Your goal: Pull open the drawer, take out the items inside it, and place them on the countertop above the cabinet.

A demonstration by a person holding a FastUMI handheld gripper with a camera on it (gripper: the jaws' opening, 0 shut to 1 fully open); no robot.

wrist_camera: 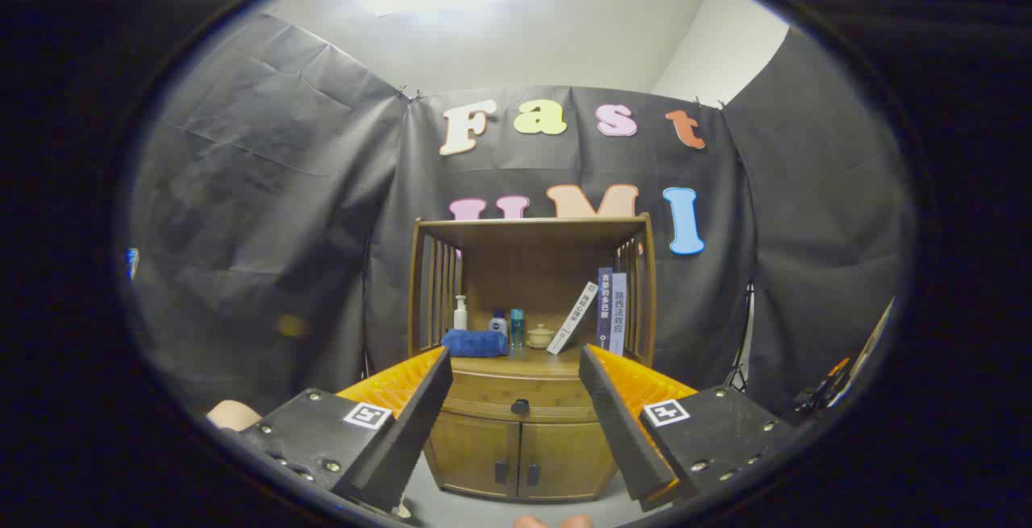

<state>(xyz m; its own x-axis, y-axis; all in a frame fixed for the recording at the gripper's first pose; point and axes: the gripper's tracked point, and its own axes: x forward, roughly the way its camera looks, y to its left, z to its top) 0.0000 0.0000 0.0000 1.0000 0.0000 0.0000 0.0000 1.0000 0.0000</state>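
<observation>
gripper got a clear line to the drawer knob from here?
Probably yes. The gripper is open, and the drawer knob sits beyond the fingers, framed in the gap between them, with nothing in front of it. The blue towel lies higher, on the countertop, off that line.

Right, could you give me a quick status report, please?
Gripper open, holding nothing. Drawer shut, knob ahead between the fingers. Nothing in the way.

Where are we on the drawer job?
Done: nothing visible; the drawer looks shut and its knob untouched. In hand: the gripper is open and empty, knob lined up beyond its jaws. Left: pull the drawer, take out the items, set them on the countertop beside the blue towel.
</observation>
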